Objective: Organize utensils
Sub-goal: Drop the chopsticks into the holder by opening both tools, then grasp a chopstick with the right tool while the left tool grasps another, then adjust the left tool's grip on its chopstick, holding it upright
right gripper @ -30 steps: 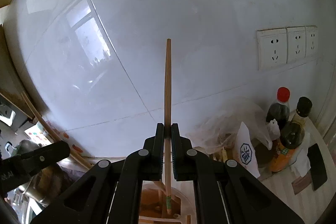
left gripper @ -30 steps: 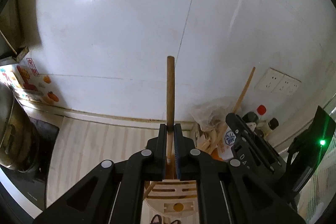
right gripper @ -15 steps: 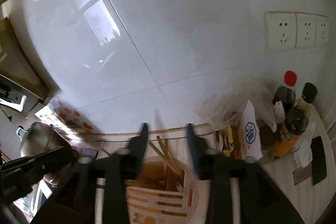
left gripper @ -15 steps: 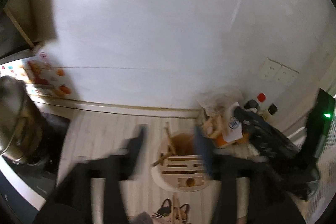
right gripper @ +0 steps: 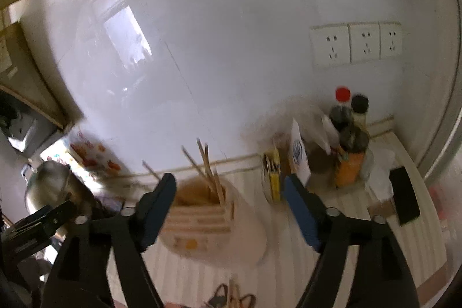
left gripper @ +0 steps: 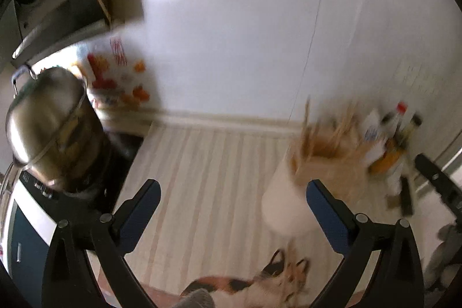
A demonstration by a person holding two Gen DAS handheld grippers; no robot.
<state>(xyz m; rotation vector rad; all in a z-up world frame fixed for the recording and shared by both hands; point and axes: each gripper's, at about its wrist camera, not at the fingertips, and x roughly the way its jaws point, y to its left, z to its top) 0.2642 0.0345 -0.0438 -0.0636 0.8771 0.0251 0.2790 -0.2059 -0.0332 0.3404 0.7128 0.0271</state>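
Note:
A white round utensil holder [right gripper: 213, 224] with a wooden slotted top stands on the striped counter, with several wooden chopsticks [right gripper: 208, 163] standing in it. It also shows blurred in the left wrist view [left gripper: 291, 192], to the right of the fingers. My left gripper [left gripper: 232, 201] is open and empty above the counter. My right gripper [right gripper: 229, 198] is open and empty, just above and in front of the holder. Part of the left gripper's body [right gripper: 37, 221] shows at the left of the right wrist view.
A steel pot [left gripper: 49, 123] sits on a stove at the left. Sauce bottles [right gripper: 349, 134], a plastic bag and packets stand in the right corner under wall sockets [right gripper: 358, 44]. A black phone-like slab [right gripper: 404, 195] lies at the right. A cat-print cloth [left gripper: 260, 285] lies at the front.
Both grippers opened and let go of their wooden chopsticks, which now stand in the holder. Both grippers pulled back; the left one swung to the left.

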